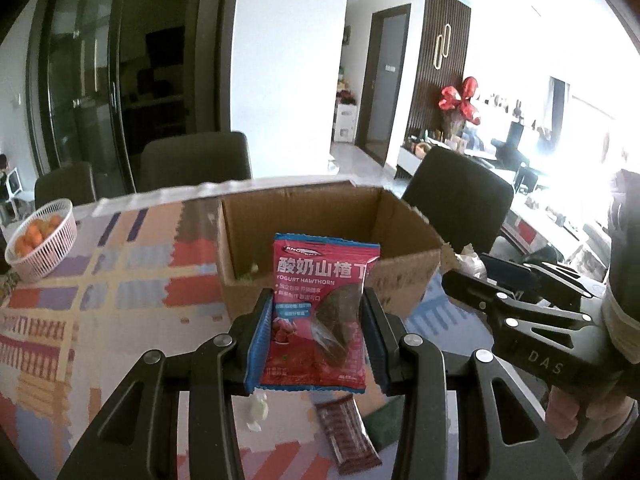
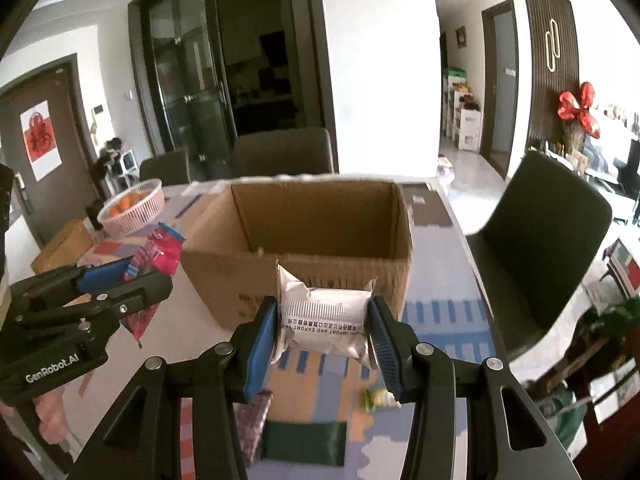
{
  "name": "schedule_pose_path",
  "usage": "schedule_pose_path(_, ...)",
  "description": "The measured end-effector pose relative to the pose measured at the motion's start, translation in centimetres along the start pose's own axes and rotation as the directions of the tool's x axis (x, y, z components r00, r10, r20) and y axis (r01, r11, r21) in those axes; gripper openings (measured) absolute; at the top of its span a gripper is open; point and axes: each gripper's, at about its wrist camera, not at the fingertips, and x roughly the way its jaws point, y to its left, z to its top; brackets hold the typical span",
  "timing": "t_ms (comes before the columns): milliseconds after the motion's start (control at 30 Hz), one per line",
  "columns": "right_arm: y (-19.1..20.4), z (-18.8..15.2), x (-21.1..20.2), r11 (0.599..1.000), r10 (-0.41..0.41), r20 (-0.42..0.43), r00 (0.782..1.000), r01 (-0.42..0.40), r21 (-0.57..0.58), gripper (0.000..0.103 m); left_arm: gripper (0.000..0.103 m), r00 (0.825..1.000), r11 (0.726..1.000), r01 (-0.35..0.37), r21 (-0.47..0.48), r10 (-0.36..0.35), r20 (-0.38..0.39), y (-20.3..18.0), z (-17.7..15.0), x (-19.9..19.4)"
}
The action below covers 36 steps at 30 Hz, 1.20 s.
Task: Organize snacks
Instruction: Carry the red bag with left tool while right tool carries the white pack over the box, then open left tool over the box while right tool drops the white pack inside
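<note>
My left gripper (image 1: 318,316) is shut on a red yogurt hawthorn packet (image 1: 320,312), held upright above the table in front of an open cardboard box (image 1: 404,276). My right gripper (image 2: 323,322) is shut on a silver-white snack packet (image 2: 324,316), also raised just before the same cardboard box (image 2: 224,276). In the left wrist view the right gripper (image 1: 464,280) shows at the right; in the right wrist view the left gripper (image 2: 132,276) shows at the left with the red packet (image 2: 160,252). The box's inside looks mostly empty.
On the patterned tablecloth (image 1: 120,280) below lie a dark red bar (image 1: 348,440), a dark green packet (image 2: 304,442), a small green snack (image 2: 378,398) and a pale candy (image 1: 256,410). A pink basket of oranges (image 1: 40,244) stands far left. Dark chairs (image 2: 548,248) ring the table.
</note>
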Motion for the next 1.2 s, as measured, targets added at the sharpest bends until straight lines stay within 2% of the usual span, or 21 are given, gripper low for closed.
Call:
schedule_pose_path(267, 0.2, 3.2, 0.3, 1.000, 0.010, 0.048, 0.999, -0.010, -0.008, 0.047, 0.042, 1.000, 1.000, 0.001, -0.011, -0.001, 0.031, 0.9, 2.9, 0.4)
schedule_pose_path(567, 0.7, 5.6, 2.3, 0.999, 0.026, 0.043, 0.999, -0.025, -0.025, 0.047, 0.042, 1.000, 1.000, 0.010, -0.022, -0.009, 0.017, 1.5, 5.4, 2.0)
schedule_pose_path(900, 0.3, 7.5, 5.9, 0.999, 0.023, -0.007, 1.000, -0.024, -0.044, 0.047, 0.042, 0.997, 0.997, 0.023, -0.068, -0.028, -0.073, 3.1, 6.5, 6.6)
schedule_pose_path(1133, -0.2, 7.4, 8.3, 0.999, 0.015, -0.058, 0.998, -0.018, -0.050, 0.048, 0.042, 0.990, 0.997, 0.015, -0.076, -0.025, -0.140, 3.2, 6.4, 9.4)
schedule_pose_path(1167, -0.3, 7.5, 8.7, 0.999, 0.014, -0.068, 0.998, -0.017, -0.050, 0.048, 0.044, 0.988, 0.997, 0.011, -0.077, -0.023, -0.156, 3.3, 6.2, 9.8)
schedule_pose_path(1200, -0.4, 7.4, 9.1, 0.999, 0.012, -0.077, 0.997, -0.015, -0.047, 0.053, 0.049, 0.986, 0.997, 0.004, -0.081, -0.018, -0.164, 3.4, 6.1, 10.0)
